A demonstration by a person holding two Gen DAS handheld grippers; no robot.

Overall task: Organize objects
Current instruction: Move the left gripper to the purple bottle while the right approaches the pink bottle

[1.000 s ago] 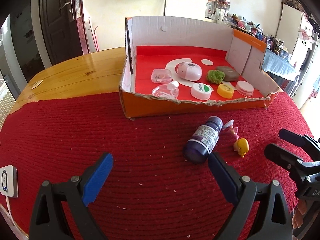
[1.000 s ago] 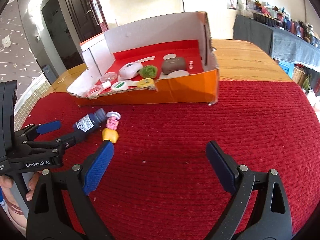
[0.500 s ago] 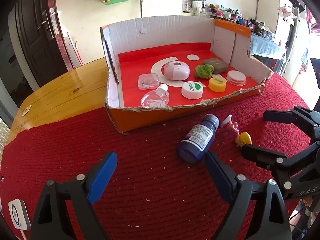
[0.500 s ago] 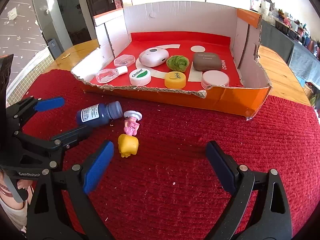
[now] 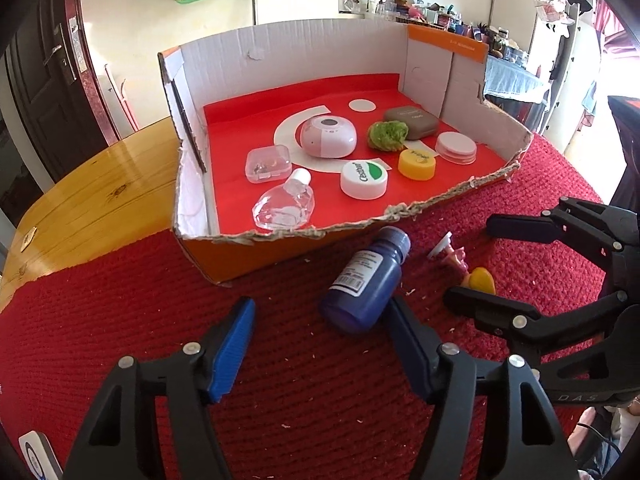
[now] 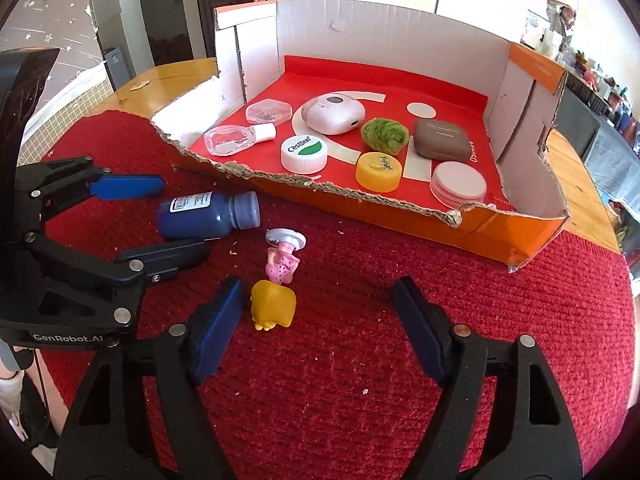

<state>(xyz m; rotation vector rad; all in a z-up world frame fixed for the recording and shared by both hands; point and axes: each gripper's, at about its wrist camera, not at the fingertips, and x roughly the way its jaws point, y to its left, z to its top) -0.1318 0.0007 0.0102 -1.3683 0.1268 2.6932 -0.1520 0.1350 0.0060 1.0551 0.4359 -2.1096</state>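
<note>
I see the blue bottle [image 5: 366, 280] lying sideways near the box's [image 5: 256, 256] torn front edge; both hand-held grippers, left [image 5: 320, 340] and right [image 6: 316, 320], spread wide, apparently touching nothing

A dark blue bottle [image 6: 206, 215], pink dotted figurine [image 6: 282, 262] and yellow toy [image 6: 273, 307] on seemingly ribbed red cloth [image 6: 360, 360].

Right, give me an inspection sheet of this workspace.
Surface: red mat over a wooden table.
Job's things: blue bottle, pink figurine and yellow toy lying on the mat outside the cardboard box.
Clutter: small jars, cases and a clear bottle inside the box.
Grippers: left gripper open, near the bottle; right gripper open, near the yellow toy.
Cables: nothing seen.
Surroundings: dark door, crowded shelves.
</note>
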